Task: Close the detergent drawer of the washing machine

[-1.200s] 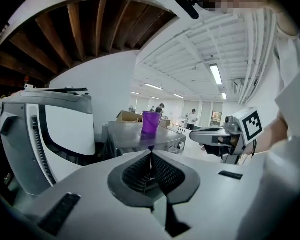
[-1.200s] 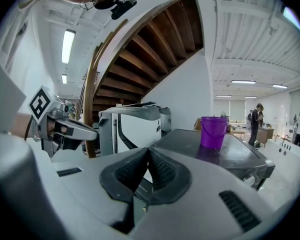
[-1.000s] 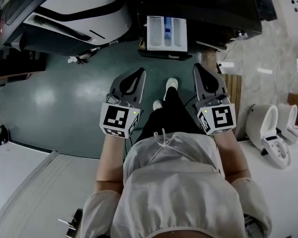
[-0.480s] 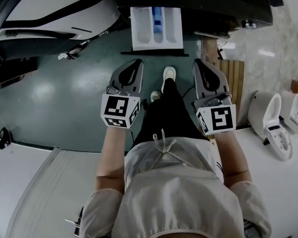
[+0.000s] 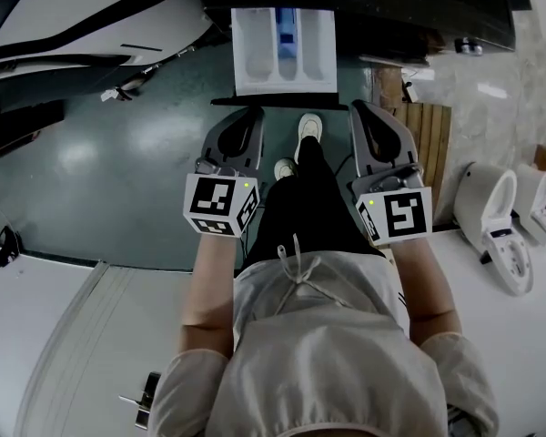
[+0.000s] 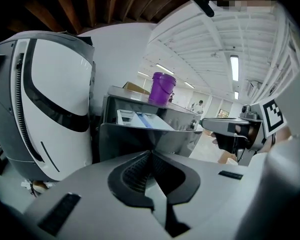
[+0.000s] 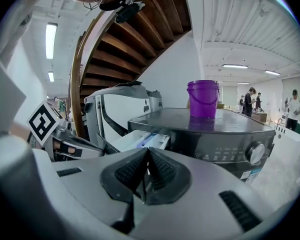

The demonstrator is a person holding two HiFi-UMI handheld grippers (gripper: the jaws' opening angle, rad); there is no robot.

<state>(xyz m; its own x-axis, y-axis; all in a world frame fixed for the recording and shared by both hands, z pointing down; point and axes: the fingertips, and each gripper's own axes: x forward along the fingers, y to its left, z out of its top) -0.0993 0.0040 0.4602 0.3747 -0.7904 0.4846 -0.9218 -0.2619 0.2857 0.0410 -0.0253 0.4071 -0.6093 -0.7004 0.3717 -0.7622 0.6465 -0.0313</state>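
White detergent drawer [image 5: 255, 53] out; left gripper [image 5: 252, 115], right gripper [image 5: 362, 109] closed, seemingly near.

- Left gripper [image 5: 251, 118] is at centre-left of the frame, pointing toward the top edge, jaws together, nothing between them.
- Right gripper [image 5: 361, 109] is at centre-right, parallel to it, jaws together, empty.
- The 2 forearms [image 5: 209, 285] reach forward.
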